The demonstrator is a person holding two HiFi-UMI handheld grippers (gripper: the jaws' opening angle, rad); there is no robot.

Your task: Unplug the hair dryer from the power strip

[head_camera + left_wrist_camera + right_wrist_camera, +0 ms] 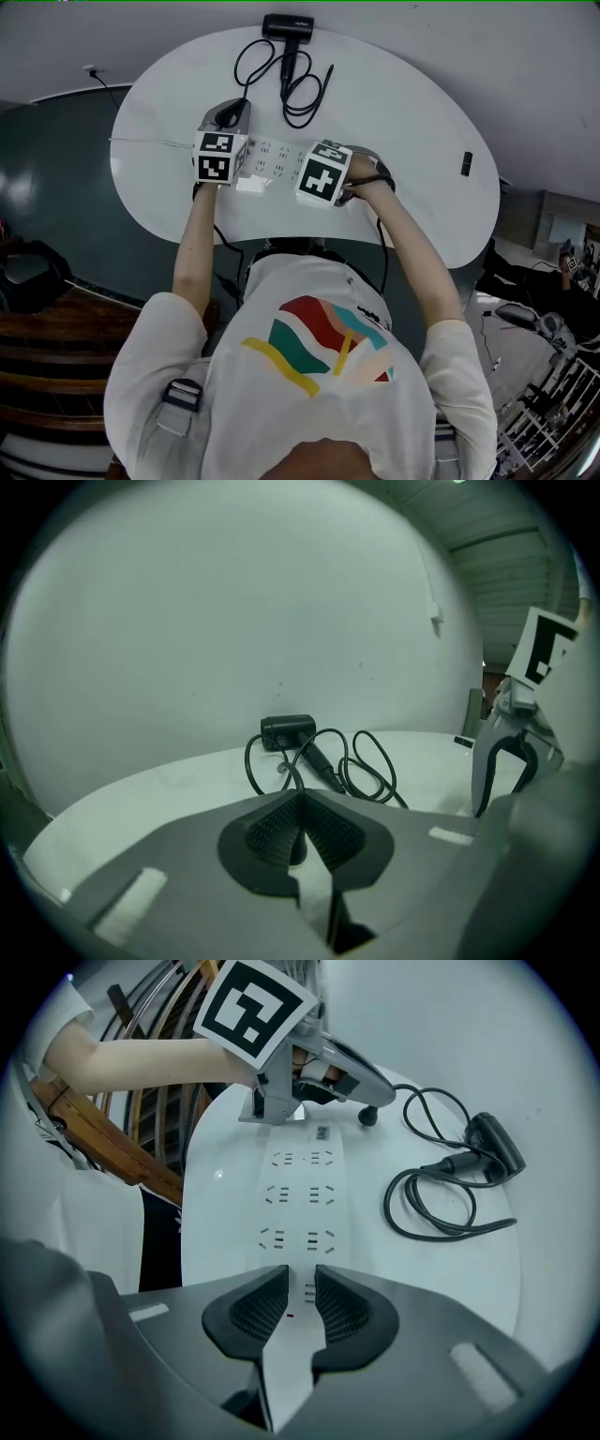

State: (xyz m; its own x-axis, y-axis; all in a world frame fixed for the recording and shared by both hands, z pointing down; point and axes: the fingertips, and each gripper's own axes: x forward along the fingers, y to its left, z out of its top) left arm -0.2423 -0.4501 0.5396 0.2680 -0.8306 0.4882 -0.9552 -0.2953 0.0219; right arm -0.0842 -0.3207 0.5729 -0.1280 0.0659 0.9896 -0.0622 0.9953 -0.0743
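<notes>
The black hair dryer [288,26] lies at the far edge of the white oval table [422,122], its cord [302,94] coiled beside it. The white power strip [272,161] lies between my two grippers, and every socket I can see on it [300,1194] is bare. My left gripper [232,105] sits at the strip's far-left end, shut [300,794] on the dryer's black plug [367,1115], which is off the strip and low over the table. My right gripper [323,173] points straight down over the strip's other end, its jaws [302,1274] slightly apart with nothing between them.
A small black object [466,163] lies near the table's right edge. A thin white cable [150,142] runs off the left side, and a small white block [251,184] sits by the strip. Dark floor and a wooden slatted chair [112,1138] flank the table.
</notes>
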